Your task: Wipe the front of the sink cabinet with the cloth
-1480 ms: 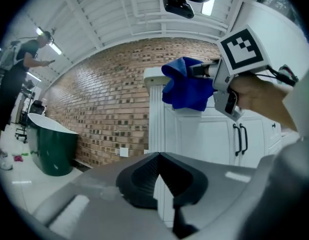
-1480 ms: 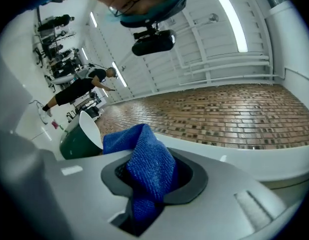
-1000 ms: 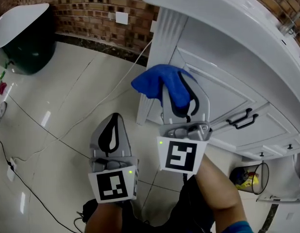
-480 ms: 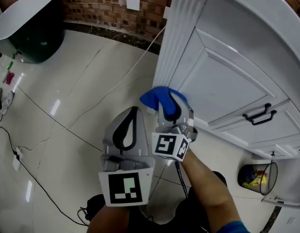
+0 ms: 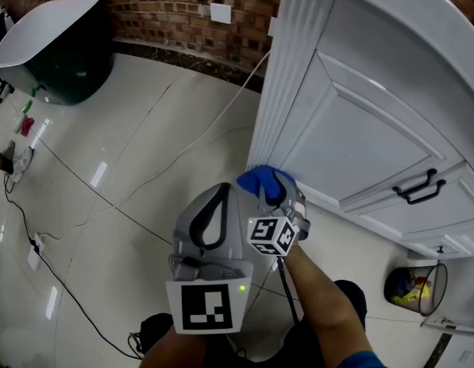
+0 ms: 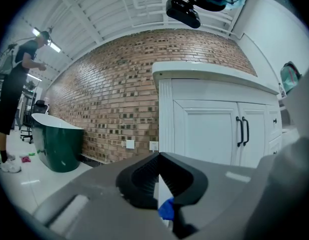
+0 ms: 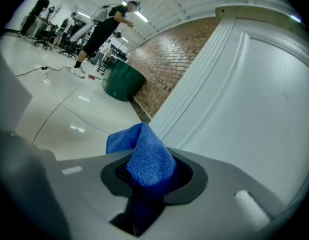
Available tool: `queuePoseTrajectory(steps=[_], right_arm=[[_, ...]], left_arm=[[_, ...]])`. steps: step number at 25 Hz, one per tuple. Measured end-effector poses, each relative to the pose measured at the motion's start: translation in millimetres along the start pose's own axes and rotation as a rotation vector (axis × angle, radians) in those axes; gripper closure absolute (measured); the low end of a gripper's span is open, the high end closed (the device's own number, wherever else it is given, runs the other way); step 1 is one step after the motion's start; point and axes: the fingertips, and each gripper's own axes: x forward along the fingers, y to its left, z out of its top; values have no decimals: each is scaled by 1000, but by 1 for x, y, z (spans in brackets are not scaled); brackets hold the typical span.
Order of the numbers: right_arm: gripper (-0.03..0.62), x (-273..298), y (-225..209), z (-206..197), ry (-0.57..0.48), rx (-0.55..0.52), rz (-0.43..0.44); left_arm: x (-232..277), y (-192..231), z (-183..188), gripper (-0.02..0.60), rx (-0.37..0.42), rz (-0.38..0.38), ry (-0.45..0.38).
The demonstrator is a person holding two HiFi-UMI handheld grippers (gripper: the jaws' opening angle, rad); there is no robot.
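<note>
Blue cloth (image 5: 258,179) is clamped in the right gripper (image 5: 274,190), low on the sink cabinet (image 5: 360,121) beside its fluted corner post (image 5: 287,75), seemingly touching the front. Wiping looks under way; the next move calls for a steady, pressed sweep across the door panel. Left gripper (image 5: 210,219) hangs idle, jaws together and empty.

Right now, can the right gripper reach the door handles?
Probably yes: nothing stands between the cloth in the right gripper, low at the cabinet corner, and the door handles; the left gripper is on the other side.
</note>
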Motion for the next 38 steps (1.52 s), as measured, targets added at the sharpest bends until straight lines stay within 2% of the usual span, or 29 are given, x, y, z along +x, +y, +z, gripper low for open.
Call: queuePoseTrajectory(steps=[2, 5, 9, 13, 16, 18, 20, 25, 27, 30, 32, 38], right_arm=[[485, 5, 9, -18, 42, 15, 36], [484, 6, 11, -33, 68, 102, 80], [484, -8, -7, -18, 14, 164, 73], [484, -41, -48, 41, -136, 193, 32], [484, -78, -99, 108, -339, 209, -51], [484, -108, -134, 149, -448, 286, -111], [484, -140, -163, 181, -499, 334, -159], [484, -208, -213, 251, -671, 136, -294], [484, -222, -232, 270, -722, 100, -353], [484, -226, -256, 281, -744, 77, -409], [484, -221, -263, 272, -717, 82, -424], [484, -195, -247, 242, -622, 94, -417]], left_arm=[[1, 0, -2, 575, -5, -6, 4], [4, -3, 0, 575, -11, -19, -1], [9, -6, 0, 575, -7, -33, 0], [15, -9, 2, 575, -11, -37, -9], [21, -10, 5, 575, -5, -38, -23], [25, -12, 5, 575, -4, -39, -29], [27, -16, 6, 575, -5, -42, -36], [32, -23, 5, 575, 19, -57, -36], [34, -23, 5, 575, 12, -55, -39], [36, -23, 5, 575, 7, -52, -42], [37, -24, 6, 575, 12, -54, -42], [39, -25, 6, 575, -6, -54, -43]])
